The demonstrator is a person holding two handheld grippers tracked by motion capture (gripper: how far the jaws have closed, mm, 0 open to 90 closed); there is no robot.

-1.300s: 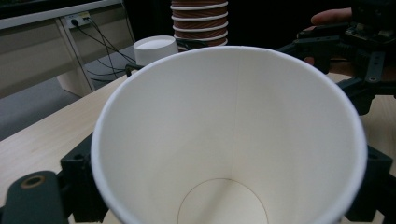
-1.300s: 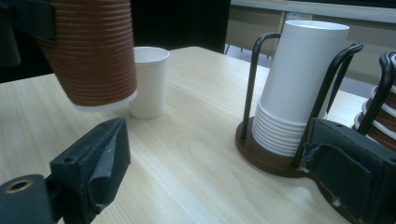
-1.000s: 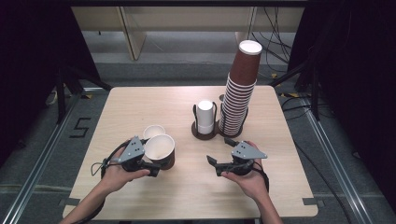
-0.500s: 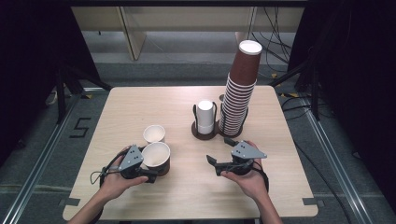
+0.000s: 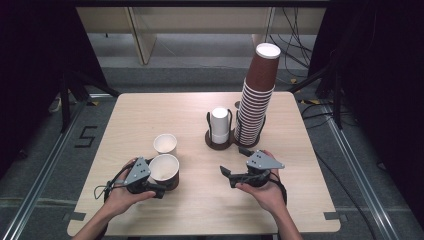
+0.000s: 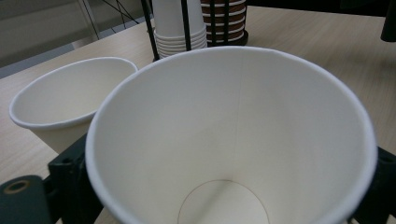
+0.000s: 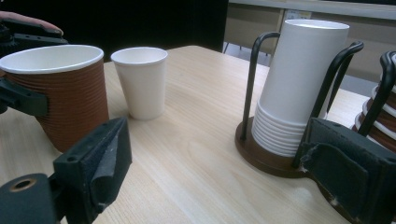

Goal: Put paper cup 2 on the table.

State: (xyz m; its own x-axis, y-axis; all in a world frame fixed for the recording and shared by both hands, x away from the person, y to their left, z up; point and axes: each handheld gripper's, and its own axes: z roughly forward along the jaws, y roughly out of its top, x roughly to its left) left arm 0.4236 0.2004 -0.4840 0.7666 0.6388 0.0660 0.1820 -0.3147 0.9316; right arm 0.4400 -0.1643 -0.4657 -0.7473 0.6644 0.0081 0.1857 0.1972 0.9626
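My left claw sits low at the near left of the table, with the brown cup between its jaws. The cup stands upright on the wood, its white mouth open to the ceiling. In the left gripper view that mouth swells right up in front of me, a black jaw on either side of its wall. These jaws have just been easing apart with the cup between them; whether the pads press on the ribbed wall at this moment I cannot tell.

My right claw rests at the near right, well apart from the cup, its jaws spread wide with nothing between them. In the right gripper view I look past the two black pads across bare wood.

Just beyond the brown cup, near it but not touching, stands a small white cup, also upright.

Farther back, at mid-table, a dark wire rack holds a short stack of white cups. Beside it, to the right, a tall stack of brown cups rises and leans slightly.
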